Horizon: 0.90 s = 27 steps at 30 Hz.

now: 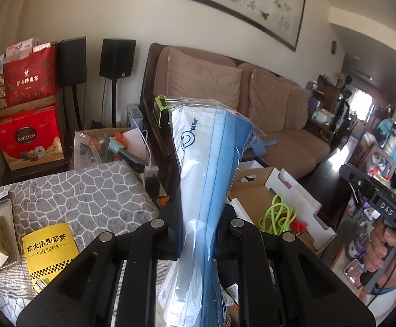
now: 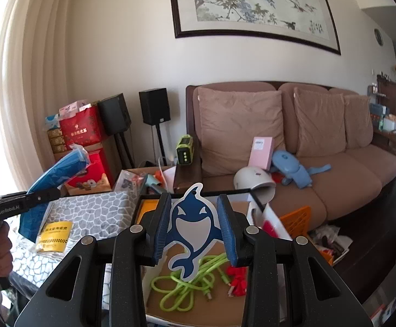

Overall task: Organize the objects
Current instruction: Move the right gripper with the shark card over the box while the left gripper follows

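A clear, glossy plastic bag [image 1: 206, 163] of soft, matt blue and white masks is clamped in the matt black plastic left tool [image 1: 198, 234], on which dull metal pins are seen. A flat, smooth card shark [image 2: 193, 229] is pinched between the ribbed blue pads [image 2: 226, 229] of the right tool [image 2: 193, 230]. At six o'clock, a shiny green cable [image 2: 187, 286] is laid on plain brown cardboard [image 2: 225, 308]. The sofa [image 2: 334, 185] is covered in napped tan cloth.

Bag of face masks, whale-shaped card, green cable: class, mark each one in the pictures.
Bag of face masks [image 1: 206, 163], left wrist view, on the blue mask stack.
Whale-shaped card [image 2: 191, 218], right wrist view, on the whale's pale belly.
Green cable [image 2: 176, 291], right wrist view, on a coiled loop.
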Motion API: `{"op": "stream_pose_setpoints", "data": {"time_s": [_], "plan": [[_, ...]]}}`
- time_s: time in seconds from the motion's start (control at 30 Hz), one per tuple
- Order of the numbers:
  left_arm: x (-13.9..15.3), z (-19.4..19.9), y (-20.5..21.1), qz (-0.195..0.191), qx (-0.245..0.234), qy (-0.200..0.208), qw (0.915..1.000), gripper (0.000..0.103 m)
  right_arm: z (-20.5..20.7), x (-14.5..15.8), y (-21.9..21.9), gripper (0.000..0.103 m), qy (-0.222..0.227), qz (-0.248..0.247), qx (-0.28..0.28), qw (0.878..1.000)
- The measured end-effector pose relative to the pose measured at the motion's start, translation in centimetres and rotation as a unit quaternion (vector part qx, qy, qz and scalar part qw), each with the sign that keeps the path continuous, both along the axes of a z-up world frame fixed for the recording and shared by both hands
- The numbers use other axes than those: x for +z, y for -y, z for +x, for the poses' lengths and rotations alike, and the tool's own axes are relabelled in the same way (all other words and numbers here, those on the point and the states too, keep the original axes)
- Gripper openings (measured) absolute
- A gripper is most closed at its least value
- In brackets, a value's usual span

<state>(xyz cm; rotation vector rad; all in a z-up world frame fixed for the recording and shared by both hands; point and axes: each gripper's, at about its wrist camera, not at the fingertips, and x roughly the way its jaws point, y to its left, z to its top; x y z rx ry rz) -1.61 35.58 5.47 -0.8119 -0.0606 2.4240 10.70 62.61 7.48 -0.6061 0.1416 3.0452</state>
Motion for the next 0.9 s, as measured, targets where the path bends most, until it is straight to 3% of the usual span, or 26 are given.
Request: {"op": "stream_pose_setpoints", "data": {"time_s": [0.27, 0.73, 0.9], "plan": [[0.3, -0.5, 0.0, 0.009, 0.006, -0.002, 0.9999, 0.014, -1.0, 0.4, -0.3, 0.035, 0.012, -0.015, 0.024, 1.000], [2.8, -0.8, -2.1, 0.007, -0.016, -0.023, 0.9996, 0.014, -0.2, 3.2, -3.4, 0.035, 0.025, -0.016, -0.045, 0.999], [3.9, -0.7, -3.5, -0.001, -0.025, -0.027, 0.9993, 0.014, -0.2, 3.2, -3.9, 0.035, 0.030, -0.016, -0.042, 0.999]]}}
